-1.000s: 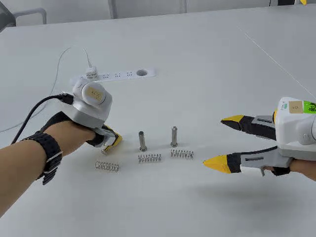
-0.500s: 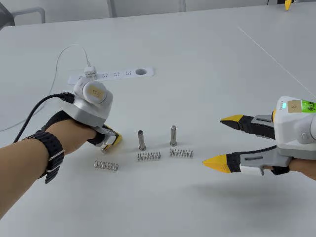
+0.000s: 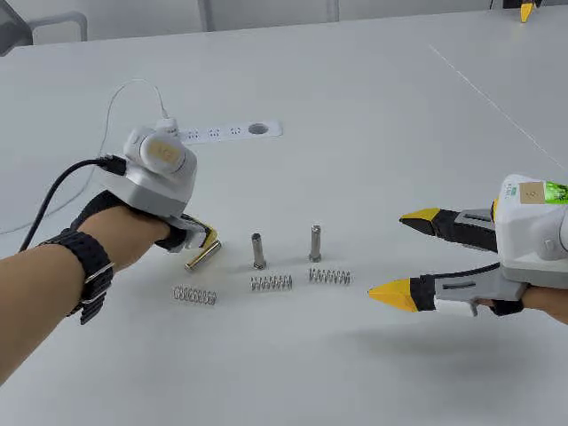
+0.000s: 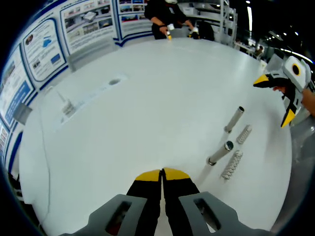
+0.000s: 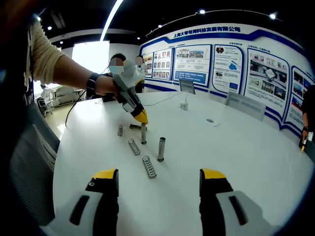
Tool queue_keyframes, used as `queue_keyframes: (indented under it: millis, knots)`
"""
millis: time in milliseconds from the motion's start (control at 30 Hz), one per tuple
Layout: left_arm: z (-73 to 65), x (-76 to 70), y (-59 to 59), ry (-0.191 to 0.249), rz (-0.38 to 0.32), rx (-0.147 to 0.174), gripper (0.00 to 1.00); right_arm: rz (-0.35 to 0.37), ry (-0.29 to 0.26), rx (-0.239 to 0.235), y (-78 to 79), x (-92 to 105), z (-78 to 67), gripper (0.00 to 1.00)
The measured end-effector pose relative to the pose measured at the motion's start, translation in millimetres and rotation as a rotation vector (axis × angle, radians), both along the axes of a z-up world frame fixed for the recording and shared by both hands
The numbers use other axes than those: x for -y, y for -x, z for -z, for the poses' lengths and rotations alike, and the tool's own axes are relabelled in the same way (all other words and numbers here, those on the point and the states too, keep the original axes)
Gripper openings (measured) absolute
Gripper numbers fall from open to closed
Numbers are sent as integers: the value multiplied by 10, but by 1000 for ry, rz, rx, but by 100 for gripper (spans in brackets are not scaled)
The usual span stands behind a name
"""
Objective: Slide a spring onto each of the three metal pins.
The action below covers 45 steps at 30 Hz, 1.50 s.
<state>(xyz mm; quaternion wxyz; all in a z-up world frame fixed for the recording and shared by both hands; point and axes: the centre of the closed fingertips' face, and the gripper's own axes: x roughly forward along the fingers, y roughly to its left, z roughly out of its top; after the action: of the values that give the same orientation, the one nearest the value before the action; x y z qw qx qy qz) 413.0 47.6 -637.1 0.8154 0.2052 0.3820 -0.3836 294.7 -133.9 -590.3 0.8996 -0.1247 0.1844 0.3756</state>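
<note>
Holds the left tool (image 4: 161, 173) low over the bench (image 3: 355, 115), jaws pressed together with no gap between the yellow tips, right at the slanted pin (image 3: 202, 256). Cannot tell from any view between a pinch on that pin and a mere touch. Looks, as a guess, like a closed tool used to tip or steady the pin rather than carry it. Poises the right tool (image 3: 386, 255) well off to the other side, jaws wide apart and gripping nothing, aimed back toward the row, probably readied to pick up a spring.

Shows the slanted pin well off vertical, flat on the bench or close to it, long axis running diagonally from near-left to far-right in the head view. Shows the middle pin (image 3: 258, 250) and the right-hand pin (image 3: 315, 243) standing upright, long axes vertical and tops free, likely to give a spring a clear drop from above. Finds no spring on any pin yet.

Sets the left spring (image 3: 194, 295), the middle spring (image 3: 271, 283) and the right spring (image 3: 329, 276) on their sides, one just in front of each pin and apart from it, long axes running left to right along the row. Suggests one spring per pin, and a need to stand the slanted pin up first.
</note>
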Motion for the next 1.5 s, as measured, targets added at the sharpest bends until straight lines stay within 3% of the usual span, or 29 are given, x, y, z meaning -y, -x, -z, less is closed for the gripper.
queue_keyframes:
  millis: [267,900,1500]
  knots:
    - [81,-18,11,-16,2,-14,1,6,0,4,-3,11,-12,68]
    - [59,-2,-107,-6,1,-16,1,6,6,1,3,11,0,68]
    - [67,-8,-68,-9,-3,-20,1,7,8,-3,5,22,12,68]
